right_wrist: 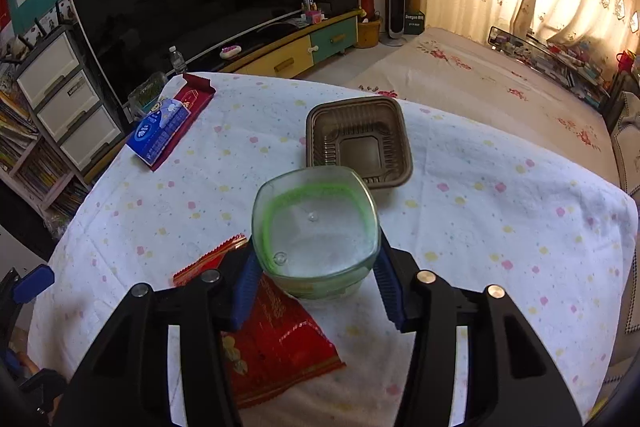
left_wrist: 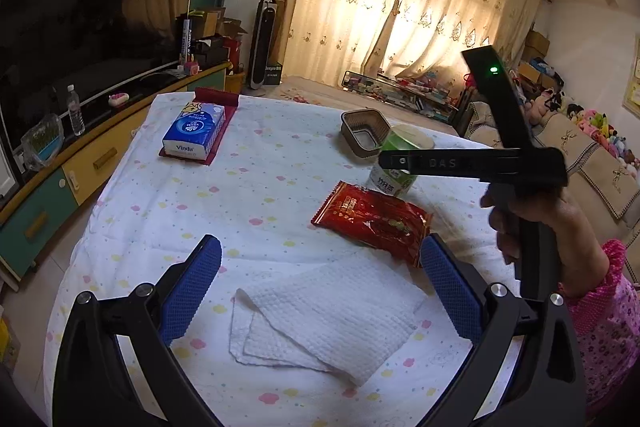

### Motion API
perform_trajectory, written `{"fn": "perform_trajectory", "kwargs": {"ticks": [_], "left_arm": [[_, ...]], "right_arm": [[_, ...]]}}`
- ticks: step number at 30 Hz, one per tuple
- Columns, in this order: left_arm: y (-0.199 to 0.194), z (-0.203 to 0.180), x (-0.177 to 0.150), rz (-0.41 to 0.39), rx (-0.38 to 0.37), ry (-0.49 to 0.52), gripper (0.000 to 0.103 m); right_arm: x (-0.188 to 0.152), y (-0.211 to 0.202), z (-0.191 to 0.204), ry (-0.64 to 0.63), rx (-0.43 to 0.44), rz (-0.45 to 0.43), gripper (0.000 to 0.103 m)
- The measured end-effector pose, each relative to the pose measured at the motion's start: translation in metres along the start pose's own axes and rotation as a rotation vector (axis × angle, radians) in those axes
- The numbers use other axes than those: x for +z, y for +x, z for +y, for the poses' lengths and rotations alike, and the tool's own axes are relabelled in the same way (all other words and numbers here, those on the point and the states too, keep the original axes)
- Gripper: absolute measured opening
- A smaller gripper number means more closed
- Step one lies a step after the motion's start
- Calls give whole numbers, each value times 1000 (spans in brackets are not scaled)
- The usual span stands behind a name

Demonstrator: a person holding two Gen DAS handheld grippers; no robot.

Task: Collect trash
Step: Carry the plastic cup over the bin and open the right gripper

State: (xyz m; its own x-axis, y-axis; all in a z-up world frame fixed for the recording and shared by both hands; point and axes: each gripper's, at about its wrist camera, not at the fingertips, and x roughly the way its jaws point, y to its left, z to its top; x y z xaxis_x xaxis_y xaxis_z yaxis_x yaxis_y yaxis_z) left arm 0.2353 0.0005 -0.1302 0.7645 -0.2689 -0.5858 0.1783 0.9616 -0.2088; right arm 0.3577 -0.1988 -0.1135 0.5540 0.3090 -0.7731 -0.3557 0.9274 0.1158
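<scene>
In the left view, the left gripper (left_wrist: 320,291) hangs wide open over a white paper towel (left_wrist: 324,319) at the bottom middle, likely to grab it. A red wrapper (left_wrist: 372,219) lies right of center. In the right view, the right gripper (right_wrist: 316,291) squeezes a plastic cup (right_wrist: 316,231) in the middle, with a brown tray (right_wrist: 360,143) just behind.

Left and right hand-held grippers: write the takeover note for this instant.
Left hand-held gripper: open, over the paper towel, not gripping.
Right hand-held gripper: pads on both sides of the clear green-rimmed cup; lift not confirmed.
Red snack wrapper lies by the cup, brown plastic tray behind it.
No bin visible; all four pieces remain on the table.
</scene>
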Motion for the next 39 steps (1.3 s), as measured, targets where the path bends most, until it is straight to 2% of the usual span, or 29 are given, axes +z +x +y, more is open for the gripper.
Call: {"fn": "perform_trajectory", "kwargs": {"ticks": [5,11,16,21,27,31,34,36,37,38,39], "left_arm": [[2,-1,-1,1,5,9,98],[4,-4,-3,1,16,23,98],[3,-7,-4,-2,23,38,98],[1,-7,-4,-6,26,41,98],[1,-8,-5,0,39,47,98],[3,-9,-5,7,48,58,98],[5,-10,-5,10,52,66,98],[6,-10,-5,12,54,70,98],[6,-11,-6,12,55,72,98],[6,-11,-6,12,55,73,98],[6,-11,-5,12,55,73,98]], "right_arm": [[-22,-44,-4,26,3,-51,49],[-70,-112,-35,113,-45,-122,49],[-128,-161,-82,240,-163,-143,49],[-203,-195,-150,431,-323,-106,49],[-281,-213,-224,641,-487,-40,49],[-319,-211,-254,729,-538,-10,49],[-339,-206,-270,767,-550,11,49],[-340,-200,-273,782,-566,25,50],[-341,-199,-275,789,-575,25,51],[-344,-200,-274,794,-589,18,59],[-341,-200,-274,794,-601,8,62]]}}
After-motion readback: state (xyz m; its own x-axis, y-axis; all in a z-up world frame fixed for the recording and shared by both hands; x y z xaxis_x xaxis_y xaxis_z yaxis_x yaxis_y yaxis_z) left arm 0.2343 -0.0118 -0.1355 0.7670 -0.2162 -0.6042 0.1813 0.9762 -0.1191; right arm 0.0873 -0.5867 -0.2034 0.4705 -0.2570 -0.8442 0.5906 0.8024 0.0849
